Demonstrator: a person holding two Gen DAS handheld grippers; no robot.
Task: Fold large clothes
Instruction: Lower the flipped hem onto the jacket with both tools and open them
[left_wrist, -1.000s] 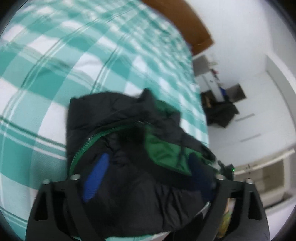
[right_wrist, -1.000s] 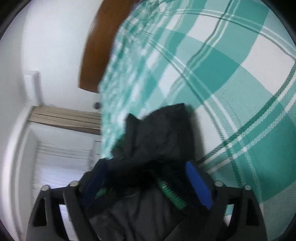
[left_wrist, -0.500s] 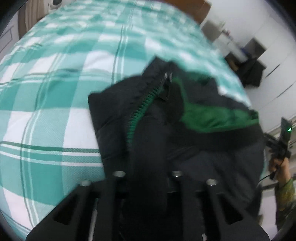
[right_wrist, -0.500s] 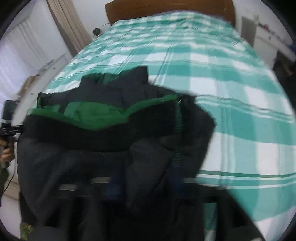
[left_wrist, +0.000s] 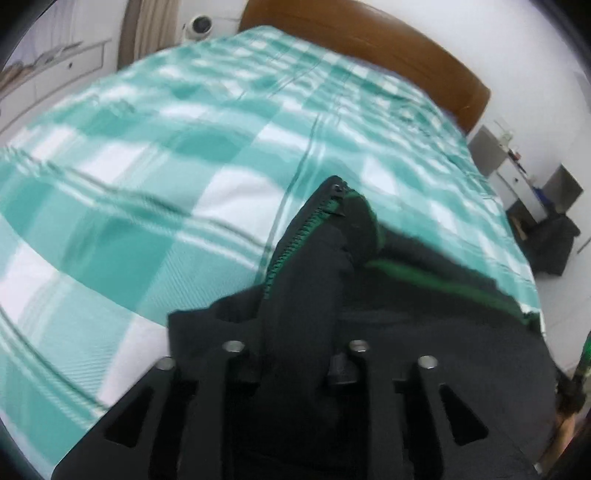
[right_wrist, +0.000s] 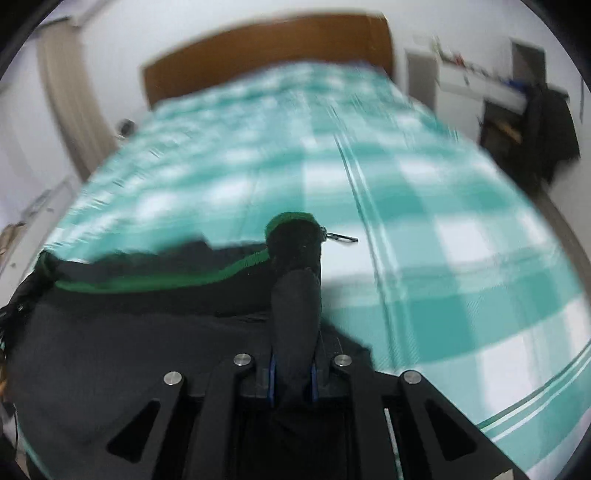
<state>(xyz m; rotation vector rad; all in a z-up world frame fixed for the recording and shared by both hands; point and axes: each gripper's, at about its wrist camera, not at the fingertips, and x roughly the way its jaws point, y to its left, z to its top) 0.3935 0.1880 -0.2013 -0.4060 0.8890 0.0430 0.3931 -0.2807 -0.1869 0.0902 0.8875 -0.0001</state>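
Observation:
A black jacket with green lining and a green zipper lies on the teal-and-white checked bed. In the left wrist view my left gripper is shut on a fold of the jacket by its zipper edge. In the right wrist view my right gripper is shut on the jacket's other front corner, with a metal zipper pull sticking out past it. The jacket hangs stretched between both grippers above the bed's near edge. The fingertips are hidden by cloth.
The checked bed stretches ahead to a brown wooden headboard. A dark chair with clothes and white cabinets stand at the right. A curtain hangs at the left.
Both grippers went from open over the crumpled jacket to shut on its front edges. They have lifted and spread it, and both views now tilt up toward the headboard.

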